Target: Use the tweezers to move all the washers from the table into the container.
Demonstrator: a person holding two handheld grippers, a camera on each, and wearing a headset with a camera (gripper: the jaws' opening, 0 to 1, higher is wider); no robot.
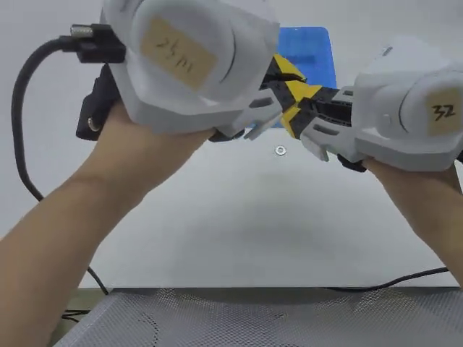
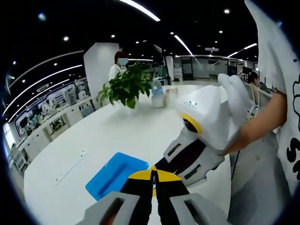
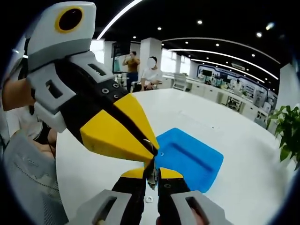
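Left tongs (image 2: 152, 177) together, right tongs (image 3: 151, 172) clamped on what seem the tweezers (image 3: 151, 179): steady that grip, then descend onto the washer (image 1: 281, 150) at 6 o'clock, container (image 1: 307, 54) at 12 o'clock.

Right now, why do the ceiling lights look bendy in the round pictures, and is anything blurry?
Left gripper view and right gripper view: the fisheye lens bends the ceiling light strips and the edge of the table. Head view: lines stay straight, the light is even, and the washer looks small but fairly sharp, with hardly any shadow.
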